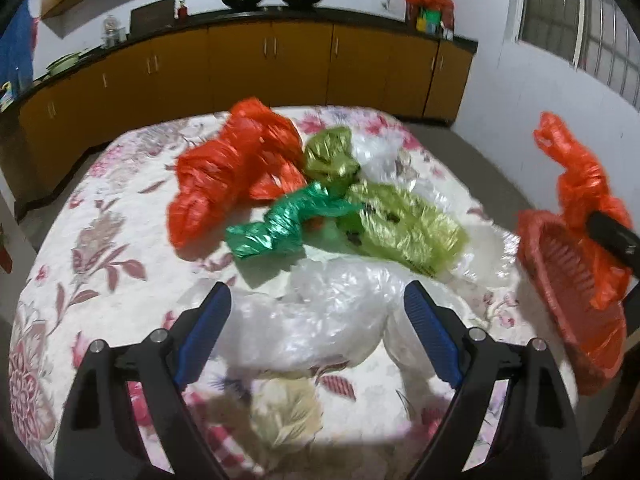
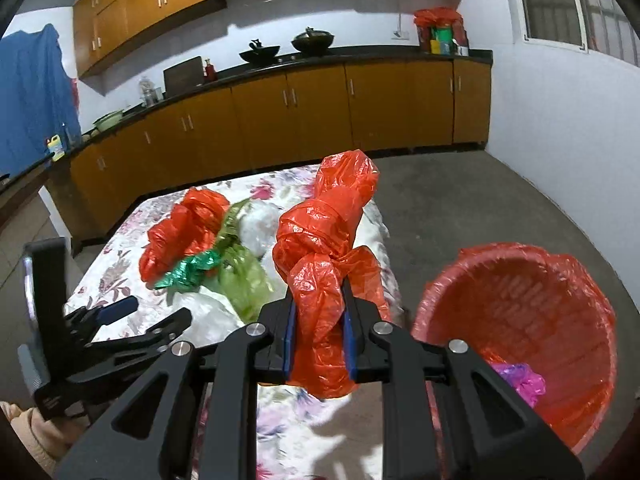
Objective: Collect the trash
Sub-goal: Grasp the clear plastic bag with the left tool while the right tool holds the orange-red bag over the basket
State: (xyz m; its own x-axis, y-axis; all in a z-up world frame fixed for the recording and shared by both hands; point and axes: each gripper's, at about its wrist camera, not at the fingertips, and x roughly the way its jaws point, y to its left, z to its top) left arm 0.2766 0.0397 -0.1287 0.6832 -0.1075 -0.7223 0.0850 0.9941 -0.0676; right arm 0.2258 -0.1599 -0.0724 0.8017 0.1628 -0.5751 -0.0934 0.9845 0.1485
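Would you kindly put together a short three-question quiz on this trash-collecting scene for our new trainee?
1. True or false: the right claw is shut on a knotted red plastic bag.
2. What already lies inside the red lined basket? A) a magenta bag B) a green bottle C) nothing
3. Fill in: the left claw is open above a ____ plastic bag on the floral tablecloth.

Key: 1 true; 2 A; 3 clear
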